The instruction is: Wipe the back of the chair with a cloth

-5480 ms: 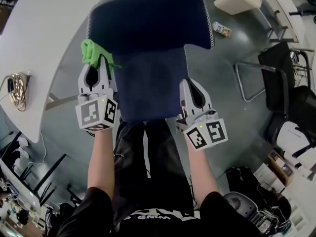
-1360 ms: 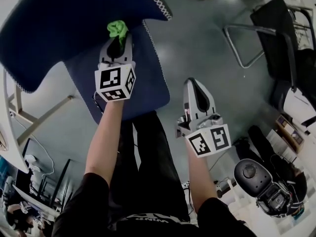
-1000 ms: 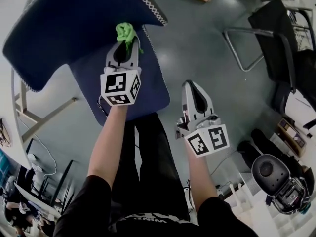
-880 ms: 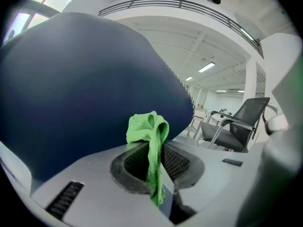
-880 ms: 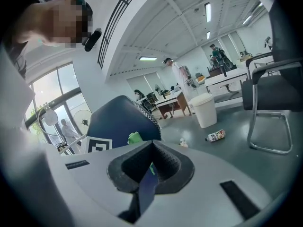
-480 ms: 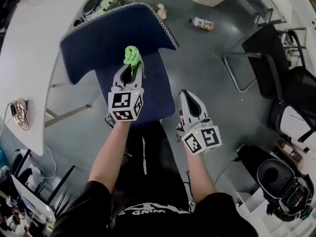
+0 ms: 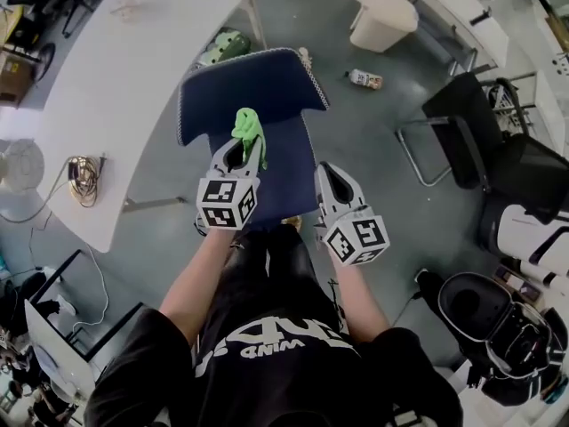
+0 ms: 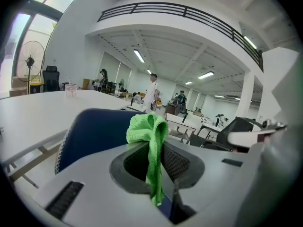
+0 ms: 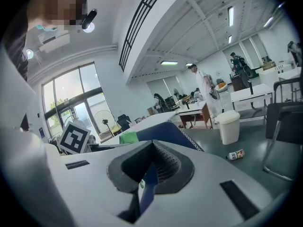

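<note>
The blue chair has its back (image 7: 253, 83) far from me and its seat (image 7: 289, 172) near my legs. My left gripper (image 7: 243, 149) is shut on a green cloth (image 7: 249, 130) that bunches above its tips, close to where the back meets the seat. In the left gripper view the cloth (image 8: 150, 141) hangs between the jaws in front of the chair back (image 8: 92, 134). My right gripper (image 7: 329, 178) is shut and holds nothing, beside the seat's right edge. The right gripper view shows the chair back (image 9: 165, 130) and the cloth (image 9: 128, 137).
A long white table (image 7: 133, 78) curves along the left, with a cable coil (image 7: 82, 174) on it. A white bin (image 7: 384, 20) and a bottle (image 7: 366, 79) are on the floor beyond the chair. Black chairs (image 7: 484, 132) stand at the right.
The left gripper carried the cloth from the chair back's left edge towards its middle. The head has lifted, so the chair looks smaller. The right gripper stays shut beside the seat.
</note>
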{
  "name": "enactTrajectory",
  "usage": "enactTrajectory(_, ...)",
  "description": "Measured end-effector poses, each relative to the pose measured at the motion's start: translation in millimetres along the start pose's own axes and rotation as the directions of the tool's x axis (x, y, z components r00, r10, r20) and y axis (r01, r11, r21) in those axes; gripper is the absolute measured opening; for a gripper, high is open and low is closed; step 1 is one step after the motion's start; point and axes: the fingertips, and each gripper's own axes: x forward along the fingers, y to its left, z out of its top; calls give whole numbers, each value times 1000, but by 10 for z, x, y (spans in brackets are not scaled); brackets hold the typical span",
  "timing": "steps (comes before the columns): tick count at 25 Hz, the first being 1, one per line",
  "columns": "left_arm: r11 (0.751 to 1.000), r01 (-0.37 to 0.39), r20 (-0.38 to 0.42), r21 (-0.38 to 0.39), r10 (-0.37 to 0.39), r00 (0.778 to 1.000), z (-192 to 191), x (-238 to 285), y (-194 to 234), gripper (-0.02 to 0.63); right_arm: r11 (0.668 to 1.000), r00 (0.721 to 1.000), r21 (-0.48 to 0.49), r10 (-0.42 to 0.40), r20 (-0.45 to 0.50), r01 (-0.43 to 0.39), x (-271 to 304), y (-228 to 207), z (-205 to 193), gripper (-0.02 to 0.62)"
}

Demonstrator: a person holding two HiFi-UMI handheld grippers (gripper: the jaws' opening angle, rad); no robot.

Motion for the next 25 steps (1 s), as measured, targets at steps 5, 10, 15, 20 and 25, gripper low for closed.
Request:
enactTrajectory(5,999,28,35,37,-30,999,350,-575,-16,57,999,998,-32,35,42,-34,-69,400,318,-8)
enactTrajectory(10,998,44,77,51,-48,996,555,-1009,16,57,996,997,-70,52,57,-48,-141,683,467,-8)
enactTrajectory(15,995,62,133,80,-72,988,804,-1365,21,58,992,995,-107,73,68,-65,-215,933,576,-8)
enactTrajectory(20,990,56,183,127,-79,980,912,-1690,73,57,986,993,-148,83,81,-71,-320,1052,612,-8)
enactTrajectory(25,988,20,233,152,-56,971,827,-1910,239,57,977,995,-212,54,90,-34,-383,975,513,-8)
